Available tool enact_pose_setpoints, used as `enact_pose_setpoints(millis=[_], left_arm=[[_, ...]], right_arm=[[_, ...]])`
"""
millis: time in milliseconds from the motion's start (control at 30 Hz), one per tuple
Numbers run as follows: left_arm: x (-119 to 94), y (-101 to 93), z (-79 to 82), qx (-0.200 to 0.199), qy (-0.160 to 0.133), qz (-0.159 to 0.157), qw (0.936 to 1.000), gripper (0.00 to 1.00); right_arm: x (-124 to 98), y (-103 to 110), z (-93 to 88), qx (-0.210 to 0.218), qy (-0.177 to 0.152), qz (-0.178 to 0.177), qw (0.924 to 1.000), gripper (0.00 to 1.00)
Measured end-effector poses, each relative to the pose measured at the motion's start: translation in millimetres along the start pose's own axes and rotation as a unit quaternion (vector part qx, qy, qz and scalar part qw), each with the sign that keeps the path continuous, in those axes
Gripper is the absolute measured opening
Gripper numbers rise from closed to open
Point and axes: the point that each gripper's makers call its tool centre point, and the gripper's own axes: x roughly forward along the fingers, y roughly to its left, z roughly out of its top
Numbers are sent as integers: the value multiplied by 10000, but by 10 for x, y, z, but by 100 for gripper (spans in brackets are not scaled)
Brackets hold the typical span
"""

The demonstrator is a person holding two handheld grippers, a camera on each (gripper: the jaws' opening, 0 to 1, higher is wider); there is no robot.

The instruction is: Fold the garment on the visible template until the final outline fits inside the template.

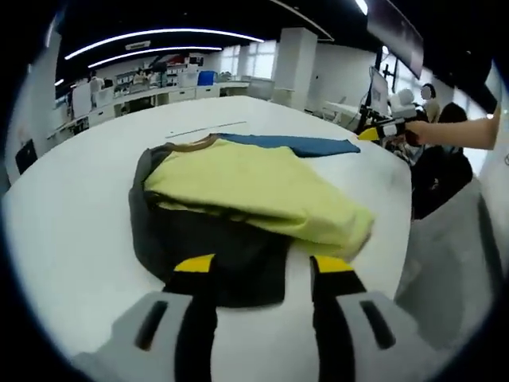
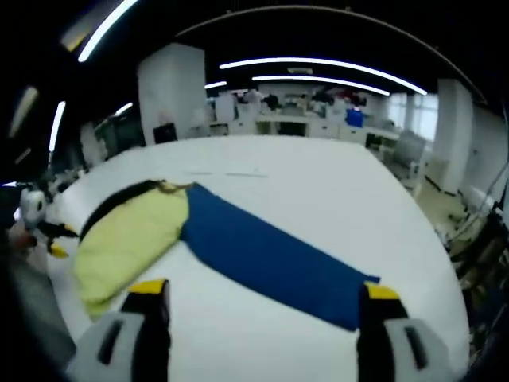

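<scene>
A garment lies on the white round table (image 1: 71, 215). Its yellow part (image 1: 262, 187) is folded over a dark grey layer (image 1: 215, 255) that sticks out at the near and left sides. A long blue part (image 1: 298, 145) reaches out behind it. My left gripper (image 1: 263, 265) is open just above the dark layer's near edge, holding nothing. In the right gripper view the blue part (image 2: 270, 255) runs towards me from the yellow part (image 2: 131, 235). My right gripper (image 2: 263, 290) is open, its jaws straddling the blue end without touching it.
A person's arm (image 1: 457, 131) holds the other gripper (image 1: 374, 134) at the table's far right edge. Office desks and shelves (image 1: 151, 87) stand behind the table. Bare table top (image 2: 318, 183) stretches beyond the garment. Floor drops off at the right (image 2: 465, 239).
</scene>
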Motion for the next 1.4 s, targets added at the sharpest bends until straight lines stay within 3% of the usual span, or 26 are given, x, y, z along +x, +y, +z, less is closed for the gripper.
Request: enact_pose_setpoints(millis=[233,500,600,933,1000,1100,1233,1367,1400], left_arm=[[87,-137,-119,297,284,-170,9990,30],[252,-111,-274,533,596,-215,9966,23],[282,-108,-286,589,624,-205,9961,18],[324,-55,-284,843,653,-11,9943,7],[322,-89,-280,628,635,-64,9960,1],[274,-54,-238,518,544,-28,9972,0],[116,2,-61,9,140,26,9999,0],[-116,232,94,-445,-249,233,9984,0],[-191,321,162,-749,-463,281,9957,0]], right_arm=[[-14,37,-36,67,9,25,10000,99],[-18,89,-43,95,2,45,9999,99],[-37,96,-42,92,-3,62,9999,95],[-44,156,-65,61,36,75,9999,95],[-34,192,-84,61,51,100,9999,95],[-30,262,-95,30,69,136,9999,95],[-34,268,-100,70,45,158,9998,95],[-47,259,-96,76,41,147,9999,95],[-52,259,-87,89,23,153,9998,95]])
